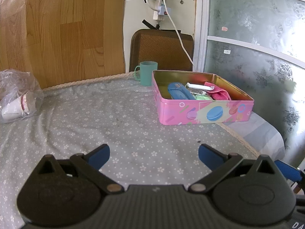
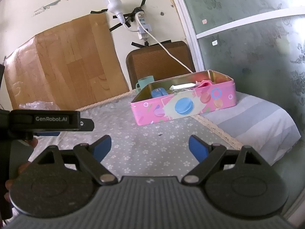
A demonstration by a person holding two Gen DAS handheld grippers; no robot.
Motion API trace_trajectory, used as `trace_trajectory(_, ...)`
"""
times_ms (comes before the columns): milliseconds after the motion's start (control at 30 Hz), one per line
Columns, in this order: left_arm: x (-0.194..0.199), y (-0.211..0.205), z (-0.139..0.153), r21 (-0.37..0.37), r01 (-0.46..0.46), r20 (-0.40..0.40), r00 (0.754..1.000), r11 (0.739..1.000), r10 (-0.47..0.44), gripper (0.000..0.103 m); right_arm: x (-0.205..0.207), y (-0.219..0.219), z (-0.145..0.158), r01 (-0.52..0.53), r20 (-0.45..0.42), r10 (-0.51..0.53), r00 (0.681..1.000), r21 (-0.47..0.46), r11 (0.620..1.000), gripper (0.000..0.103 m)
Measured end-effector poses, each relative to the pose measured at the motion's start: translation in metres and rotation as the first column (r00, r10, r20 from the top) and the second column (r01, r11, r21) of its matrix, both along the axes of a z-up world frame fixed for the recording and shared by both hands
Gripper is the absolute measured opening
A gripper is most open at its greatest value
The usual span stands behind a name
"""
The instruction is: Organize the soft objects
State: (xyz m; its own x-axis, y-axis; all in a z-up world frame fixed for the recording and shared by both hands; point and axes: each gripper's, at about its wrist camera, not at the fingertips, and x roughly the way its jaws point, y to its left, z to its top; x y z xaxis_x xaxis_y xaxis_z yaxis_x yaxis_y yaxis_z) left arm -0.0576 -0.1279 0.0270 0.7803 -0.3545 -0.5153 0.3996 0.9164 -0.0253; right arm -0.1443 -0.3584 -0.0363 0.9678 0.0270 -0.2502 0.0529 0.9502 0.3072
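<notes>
Both tongs hovering spread wide and empty over the desk (image 1: 80, 118)

Left tongs (image 1: 154, 153) and right tongs (image 2: 150, 147) are facing the pink tin (image 1: 204, 112); its pink cloth (image 1: 219, 94) is lying among hard items, risking a mixed grab

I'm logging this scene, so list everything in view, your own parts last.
tin: 1, pink, right side of table
pouch: 1, blue, in tin
cloth: 1, pink, in tin
packet: 1, white, in tin
mug: 1, teal, behind tin
bag: 1, clear, far left
tablecloth: 1, grey floral, over table
chair: 1, brown, behind table
power strip: 1, white, on wall
bulb: 1, white, on wall
left claw: open, empty
right claw: open, empty
</notes>
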Motion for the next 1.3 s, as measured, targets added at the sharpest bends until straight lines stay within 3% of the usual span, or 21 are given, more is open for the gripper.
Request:
trace_trajectory(567,-0.005,-0.008,-0.003,0.073,-0.005,-0.005,1.000,0.997,0.005,0.103,-0.007,-0.005,0.001,0.021,0.009,-0.021,1.000,0.013,1.000,0.090)
trace_trajectory(1300,-0.002,-0.005,-0.006,0.088,-0.001,-0.032,0.999,0.996,0.004,0.103,-0.008,-0.002,0.003,0.016,0.015,-0.016,1.000,0.004,1.000,0.090)
